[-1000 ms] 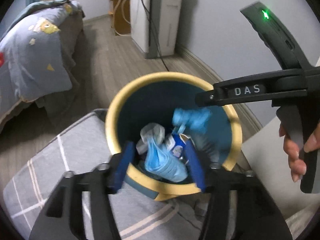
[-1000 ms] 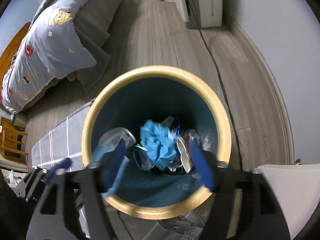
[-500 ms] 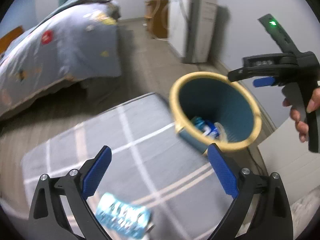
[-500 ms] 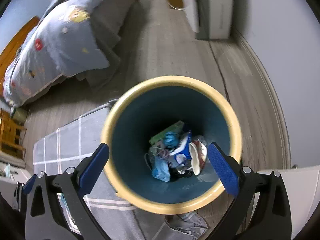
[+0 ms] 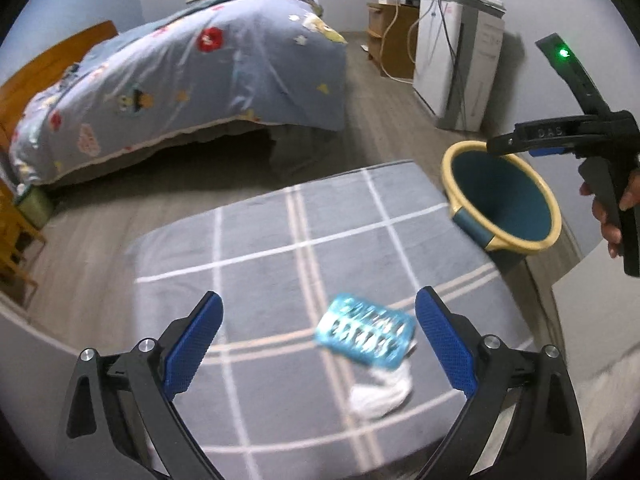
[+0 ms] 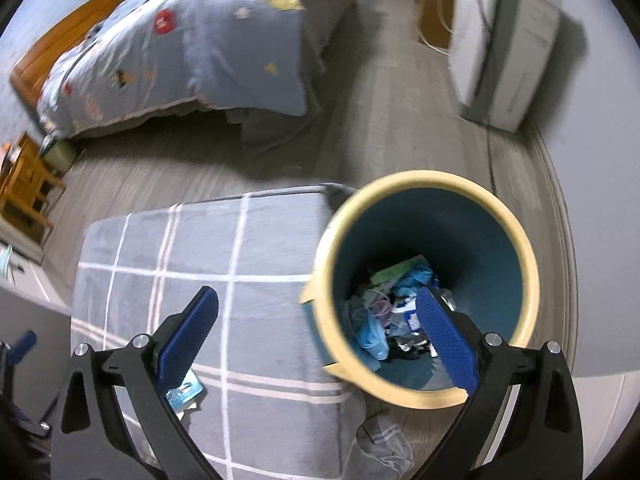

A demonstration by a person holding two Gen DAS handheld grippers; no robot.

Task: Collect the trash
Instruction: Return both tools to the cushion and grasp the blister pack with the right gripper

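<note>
Right now my left gripper (image 5: pixel 318 338) has fingers spread wide, holding nothing, above the grey checked rug (image 5: pixel 260 264); a blue wrapper (image 5: pixel 366 336) lies on it between the pads, overlapping a white crumpled tissue (image 5: pixel 382 394). My right gripper (image 6: pixel 316 334) is also spread and empty, over the rug edge and yellow-rimmed bin (image 6: pixel 520 264), which has trash (image 6: pixel 384 312) at the bottom. Farther off, bed (image 5: pixel 192 80) and white cabinet (image 5: pixel 456 76).

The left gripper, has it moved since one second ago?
Yes. The left gripper has swung left from over the yellow-rimmed blue bin to the grey checked cushion, jaws open.
</note>
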